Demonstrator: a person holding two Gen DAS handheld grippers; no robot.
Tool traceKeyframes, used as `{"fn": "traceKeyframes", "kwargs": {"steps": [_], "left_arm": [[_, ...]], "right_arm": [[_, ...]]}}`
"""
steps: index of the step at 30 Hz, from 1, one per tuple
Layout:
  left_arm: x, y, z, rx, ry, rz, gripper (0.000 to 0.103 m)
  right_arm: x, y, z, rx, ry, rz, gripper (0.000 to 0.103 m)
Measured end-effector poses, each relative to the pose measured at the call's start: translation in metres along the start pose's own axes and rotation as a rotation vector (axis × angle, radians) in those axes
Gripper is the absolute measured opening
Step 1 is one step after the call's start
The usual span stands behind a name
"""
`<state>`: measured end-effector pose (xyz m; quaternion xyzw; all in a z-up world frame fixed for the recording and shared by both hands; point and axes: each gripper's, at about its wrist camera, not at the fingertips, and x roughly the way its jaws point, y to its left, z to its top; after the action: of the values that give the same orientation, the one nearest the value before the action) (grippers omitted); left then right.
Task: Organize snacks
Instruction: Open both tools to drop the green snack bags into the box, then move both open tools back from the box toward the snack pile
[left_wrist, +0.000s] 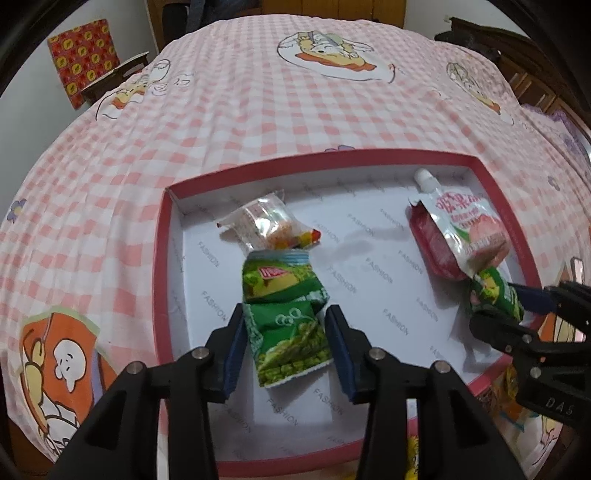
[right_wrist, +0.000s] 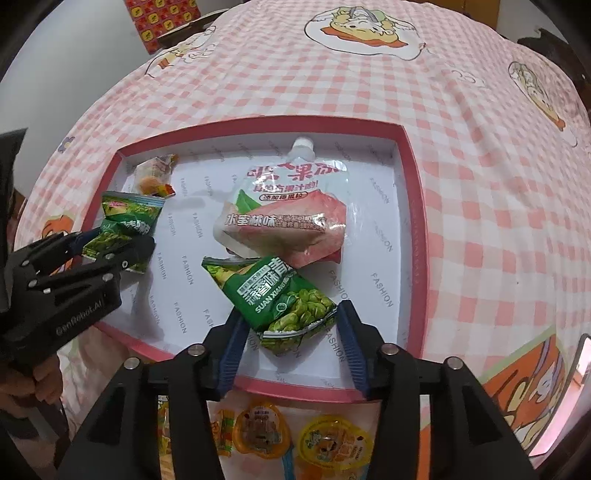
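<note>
I see the pink checked cartoon cloth (left_wrist: 258, 110) spread over the tabletop, reaching out beyond both sets of tongs on every side. On it, right under both tongs, sits the shallow red-rimmed box (right_wrist: 410, 206) with its white floor printed FASHION.

Ahead of my right tongs (right_wrist: 291, 325) lies the peach jelly pouch (right_wrist: 291, 214), cap pointing away from me, its near corner resting on the green pea packet (right_wrist: 280, 295). That packet lies on the box floor between the right blue pads, which stand partly apart; I see a gap on each side, so I read it as released, not pinched.

My left tongs (left_wrist: 286, 332) hover over a second pea packet (left_wrist: 284, 314), also flat on the box floor. The pads flank it at a middling width; the left pad looks close to the wrapper edge, though I can't be sure it touches. Just beyond the tips of the left tongs lies a clear candy wrapper (left_wrist: 266, 221) with orange and yellow pieces inside, touching the packet's far end.

Nearer me than the right tongs, outside the box rim, sit two yellow jelly cups (right_wrist: 258, 430) on the cloth. At the left edge of the right view, fingers (right_wrist: 40, 384) grip the left handle.
</note>
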<state>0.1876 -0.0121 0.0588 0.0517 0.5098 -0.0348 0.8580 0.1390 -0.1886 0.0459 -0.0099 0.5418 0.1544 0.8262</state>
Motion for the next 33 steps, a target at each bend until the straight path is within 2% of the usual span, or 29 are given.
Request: {"fn": "traceKeyframes", "kwargs": {"steps": [8,23,33], "left_arm": [[-0.009,0.006,-0.008,-0.028,0.016,-0.027,0.059],[-0.061,0.023,-0.036,-0.045,-0.028,-0.083,0.060],[-0.085,0.019,-0.062,-0.049,0.012,-0.149,0.060]], "right_arm": [[0.001,0.000,-0.004,0.006,-0.001,0.000,0.057],[-0.041,0.019,-0.026,-0.060,-0.060,0.044,0.059],[-0.058,0.029,-0.055,-0.094,-0.037,0.076,0.059]]}}
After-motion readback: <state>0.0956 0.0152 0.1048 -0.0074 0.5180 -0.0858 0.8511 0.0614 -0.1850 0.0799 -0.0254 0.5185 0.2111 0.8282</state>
